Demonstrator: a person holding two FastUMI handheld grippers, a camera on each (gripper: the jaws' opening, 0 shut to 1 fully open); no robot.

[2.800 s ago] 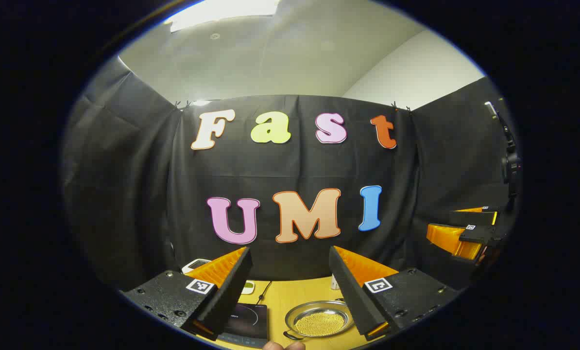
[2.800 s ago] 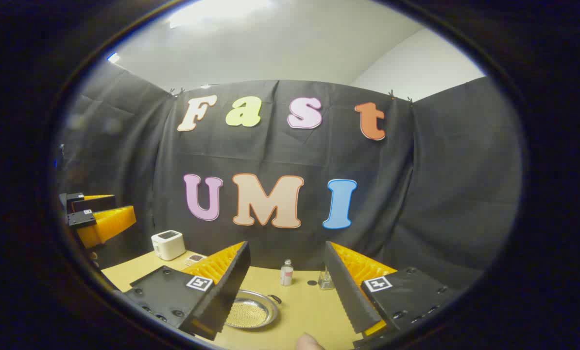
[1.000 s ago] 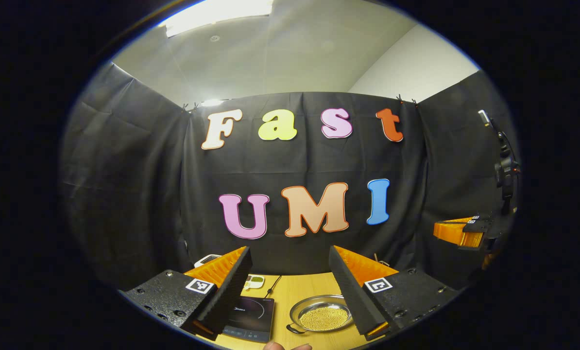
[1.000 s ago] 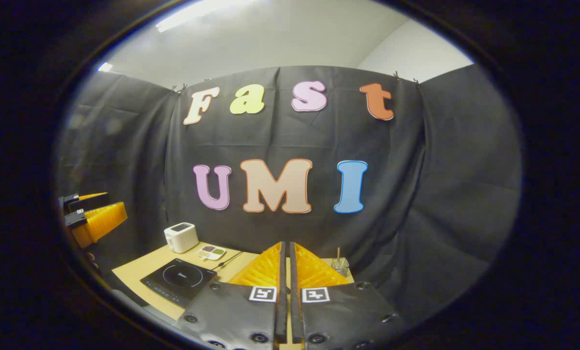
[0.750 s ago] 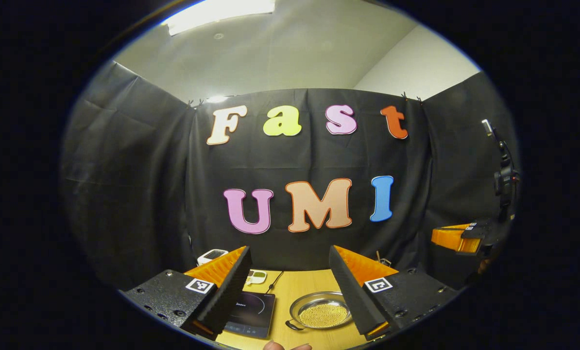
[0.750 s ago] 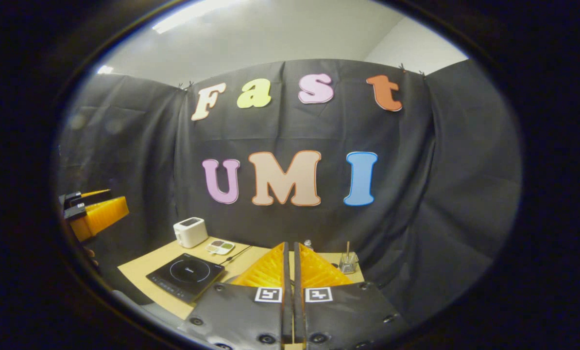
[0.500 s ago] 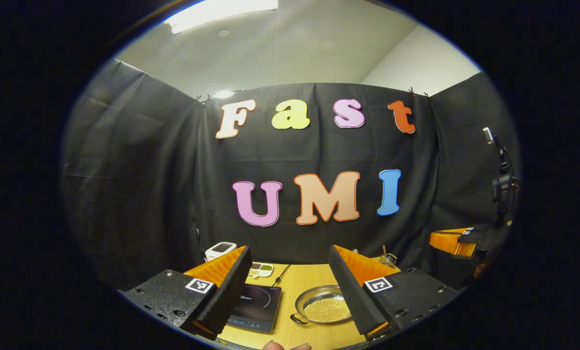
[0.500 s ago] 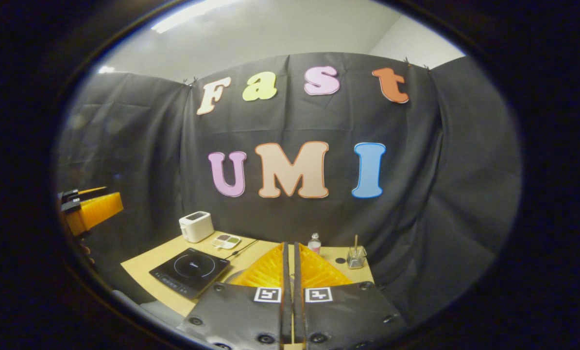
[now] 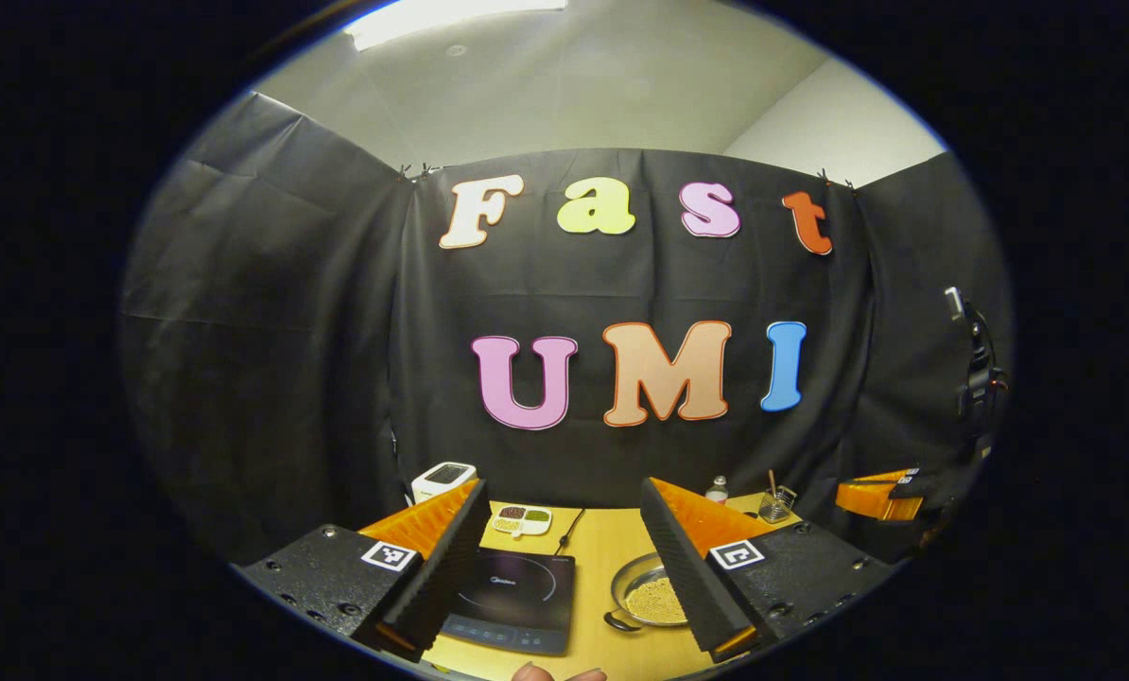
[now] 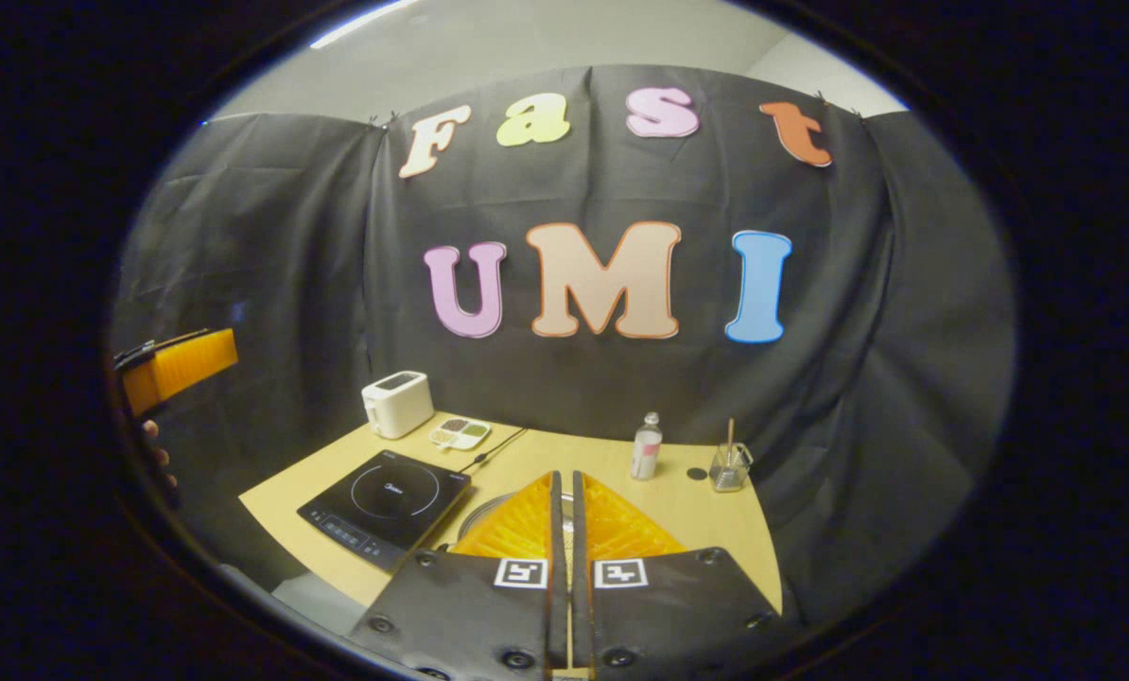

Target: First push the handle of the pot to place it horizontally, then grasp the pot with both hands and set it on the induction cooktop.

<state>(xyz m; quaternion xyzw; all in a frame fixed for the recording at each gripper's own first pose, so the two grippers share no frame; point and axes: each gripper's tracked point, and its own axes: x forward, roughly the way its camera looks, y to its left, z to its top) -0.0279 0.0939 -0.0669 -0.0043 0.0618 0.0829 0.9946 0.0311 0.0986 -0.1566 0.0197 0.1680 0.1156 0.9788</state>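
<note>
A shallow steel pot (image 9: pixel 648 596) holding yellow grains sits on the wooden table, a dark handle (image 9: pixel 616 621) at its near left. The black induction cooktop (image 9: pixel 512 601) lies just left of it. My left gripper (image 9: pixel 563 487) is open and empty, held well above and before both. In the right gripper view my right gripper (image 10: pixel 562 477) is shut with nothing between its fingers. It hides most of the pot, of which a strip of rim (image 10: pixel 484 504) shows. The cooktop (image 10: pixel 385 506) lies to the left there. The left gripper (image 10: pixel 177 364) hangs at the far left, the right gripper (image 9: pixel 881 494) at the far right.
At the table's back stand a white toaster (image 10: pixel 396 402), a small divided dish (image 10: pixel 460 432), a small bottle (image 10: pixel 647 446) and a glass with a stick (image 10: pixel 728 466). A cable (image 10: pixel 494 446) runs back from the cooktop. Black cloth walls close in the table (image 10: pixel 574 454).
My right gripper went from open to shut. Both views have tipped down, so more of the table shows. In the left gripper view the pot has shifted rightward.
</note>
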